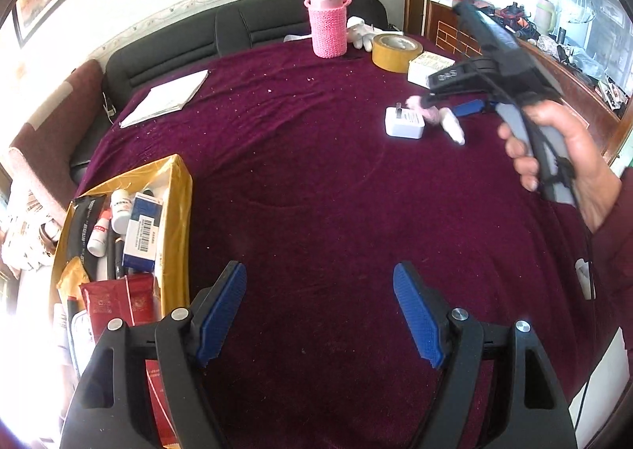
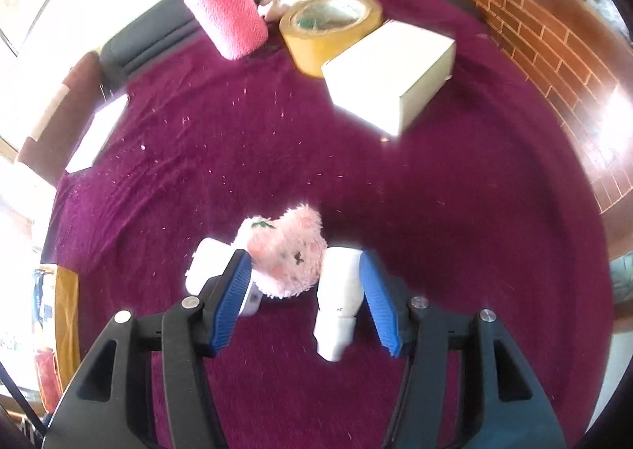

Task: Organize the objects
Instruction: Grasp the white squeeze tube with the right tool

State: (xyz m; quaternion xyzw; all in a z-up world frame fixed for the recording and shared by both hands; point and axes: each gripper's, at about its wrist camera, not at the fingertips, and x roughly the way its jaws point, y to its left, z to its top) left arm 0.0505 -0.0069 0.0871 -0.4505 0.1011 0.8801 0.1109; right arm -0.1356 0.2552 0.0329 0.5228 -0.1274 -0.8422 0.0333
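Grippers first. Right gripper [image 2: 306, 298]: jaws wide apart, low over the maroon tablecloth [image 2: 435, 231], straddling two items without visibly clamping either. Pink plush toy [image 2: 287, 255] lies between the blue pads, nearer the left one; white tube [image 2: 338, 302] lies just inside the right pad, possibly touching it, contact uncertain. White charger plug [image 2: 207, 265] lies just outside the left pad, touching or nearly touching the plush.

Left gripper [image 1: 318, 314]: jaws wide apart, nothing between them, hovering above bare cloth near the table's near edge.

Outward from there. Yellow cardboard box [image 1: 174, 188] stands at the near-left edge of the table and already holds white pill bottles [image 1: 118, 207], a blue-and-white medicine carton [image 1: 142, 227], red packets [image 1: 118, 302] and a dark pouch.

Remaining loose on the cloth: plush, tube and plug toward the right edge; white carton [image 2: 391, 73] and tape roll [image 2: 328, 31] toward the far-right corner; bottle in a pink knitted sleeve [image 1: 328, 27] at the far edge; white gloves [image 1: 362, 31] beside it; notebook [image 1: 166, 97] toward the far-left.

Judgement: task partly done. The box looks well filled, assuming it is the collecting place. Several items are left; the plush or tube appears to be the pick in hand, grasp not yet closed.
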